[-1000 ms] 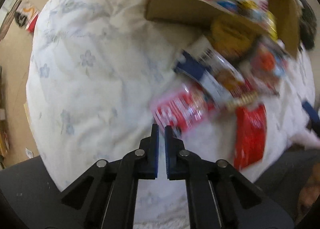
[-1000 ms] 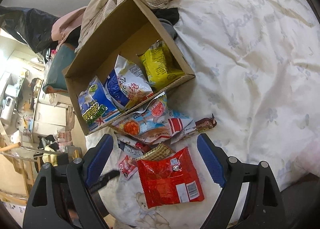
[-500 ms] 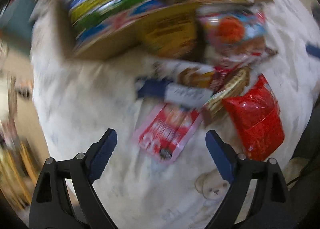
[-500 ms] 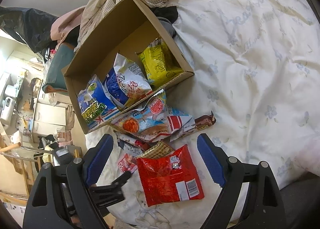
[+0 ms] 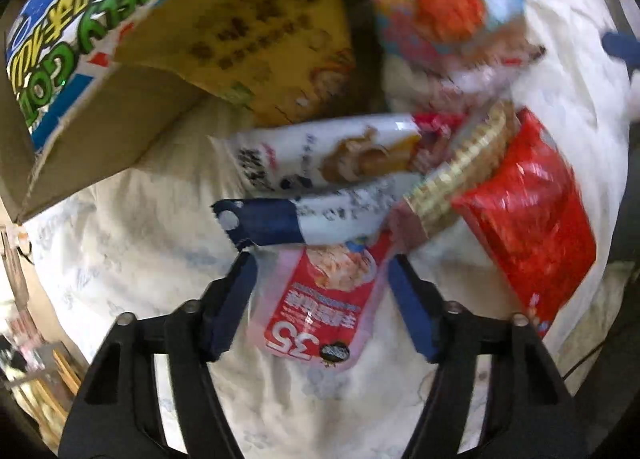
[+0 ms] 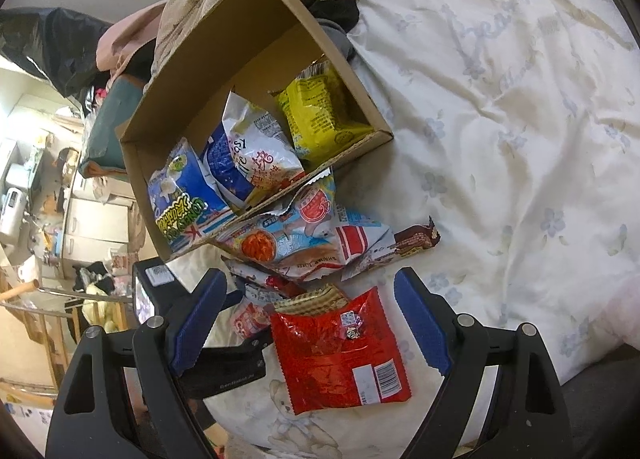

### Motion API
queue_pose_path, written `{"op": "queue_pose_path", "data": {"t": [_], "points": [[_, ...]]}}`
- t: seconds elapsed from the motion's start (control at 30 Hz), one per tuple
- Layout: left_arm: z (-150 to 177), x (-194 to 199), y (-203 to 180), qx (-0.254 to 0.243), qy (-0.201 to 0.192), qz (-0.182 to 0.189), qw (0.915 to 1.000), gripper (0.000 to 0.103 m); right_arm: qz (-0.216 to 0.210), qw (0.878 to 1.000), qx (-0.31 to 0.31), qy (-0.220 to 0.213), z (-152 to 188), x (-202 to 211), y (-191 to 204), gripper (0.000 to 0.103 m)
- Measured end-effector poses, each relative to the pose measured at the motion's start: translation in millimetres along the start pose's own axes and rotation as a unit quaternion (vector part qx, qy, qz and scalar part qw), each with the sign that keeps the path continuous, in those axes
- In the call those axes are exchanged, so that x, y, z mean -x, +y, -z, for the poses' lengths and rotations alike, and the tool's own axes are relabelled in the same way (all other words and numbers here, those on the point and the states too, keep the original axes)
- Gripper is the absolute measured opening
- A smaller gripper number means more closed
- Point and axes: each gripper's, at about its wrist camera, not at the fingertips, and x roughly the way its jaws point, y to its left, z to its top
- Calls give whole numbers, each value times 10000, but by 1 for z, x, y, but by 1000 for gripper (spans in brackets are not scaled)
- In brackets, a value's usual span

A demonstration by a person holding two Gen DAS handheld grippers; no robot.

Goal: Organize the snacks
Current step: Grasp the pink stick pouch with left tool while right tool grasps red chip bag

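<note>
Left gripper [image 5: 320, 279]: pointed straight down over the bed, jaws half spread and just been closing, straddling the red-and-pink sachet [image 5: 320, 307] marked "35". The pads flank its long edges without pressing yet, so the sachet lies flat on the floral duvet [image 5: 132, 259] and looks to be the next pick.

Right gripper [image 6: 310, 319]: jaws spread wide, empty, hovering at a downward slant over the near edge of the pile; probably waiting its turn.

Red foil packet [image 6: 340, 355]: flat on the duvet between the right gripper's fingers, not touched, barcode at its 4 o'clock corner.

Wafer bar [image 5: 456, 175]: at 11 o'clock of the red packet, tucked partly beneath it.

White-and-navy pouch [image 5: 304, 215]: just beyond the sachet at 12 o'clock, overlapping its far end; a lift may drag it.

Shrimp-flavour bag [image 6: 288, 239] and chocolate bar [image 6: 416, 239]: farther on, leaning against the box's near wall.

Cardboard box [image 6: 224, 39]: at 11 o'clock, open-topped, the likely destination. It holds a blue corn-snack bag [image 6: 180, 195], a white bag [image 6: 256, 151] and a yellow bag [image 6: 320, 115], all crowded to the near side; the far half stands free.

Open room: broad bare duvet from 1 to 4 o'clock; the bed edge drops away at 8 o'clock, close to the left gripper.
</note>
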Motion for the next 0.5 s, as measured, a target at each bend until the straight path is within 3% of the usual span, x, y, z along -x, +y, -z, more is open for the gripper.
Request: {"op": "queue_pose_path", "data": {"t": [0.17,0.37,0.5], "points": [[18,5,-11,147,58,43,9999,37,102,9999,-37,-57,-1,3,-5,88],[57,19,-18,663,33,109,9977,33,67,9997,-184,-139,0,12,-12,88],[93,10,-12,1247,244,286,9915,33,0,9997,-209,-127,1,15,-12,88]]}}
